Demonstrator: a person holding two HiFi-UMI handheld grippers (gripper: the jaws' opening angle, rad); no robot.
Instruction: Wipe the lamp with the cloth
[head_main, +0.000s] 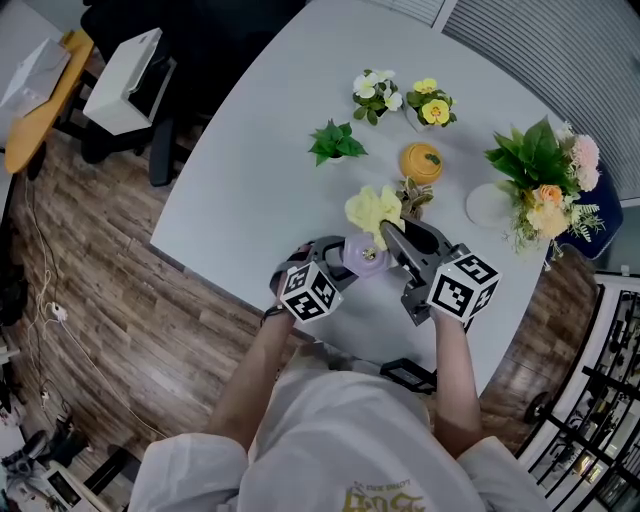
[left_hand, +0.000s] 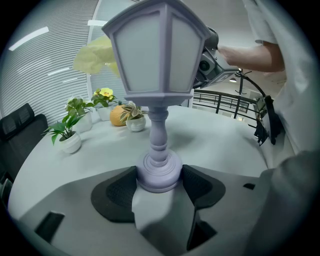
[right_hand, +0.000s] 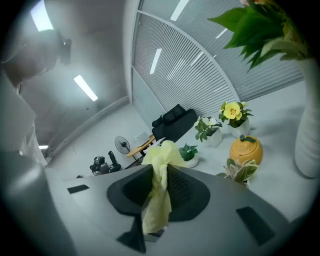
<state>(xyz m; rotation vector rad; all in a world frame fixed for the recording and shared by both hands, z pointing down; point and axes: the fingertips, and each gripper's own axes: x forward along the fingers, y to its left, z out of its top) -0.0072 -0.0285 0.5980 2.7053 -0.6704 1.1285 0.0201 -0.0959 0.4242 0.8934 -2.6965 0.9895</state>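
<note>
The lamp (left_hand: 157, 55) is held upright near the near edge of the tabletop (head_main: 250, 170), its round base clamped between the fingers of the left gripper (left_hand: 159, 182). The cloth (right_hand: 162, 152) is pinched in the closed fingers of the right gripper (right_hand: 159, 182), just beyond the lantern head on its far side. Whether they touch cannot be told. With the long axis vertical, the wipe is judged to be best brought inward by the right gripper.

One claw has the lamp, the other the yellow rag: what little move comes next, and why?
Probably drag the cloth down across the lamp shade. The left gripper is clamped on the lamp's base, and the right gripper pinches the cloth up beside the shade, so a wiping stroke looks ready.
</note>
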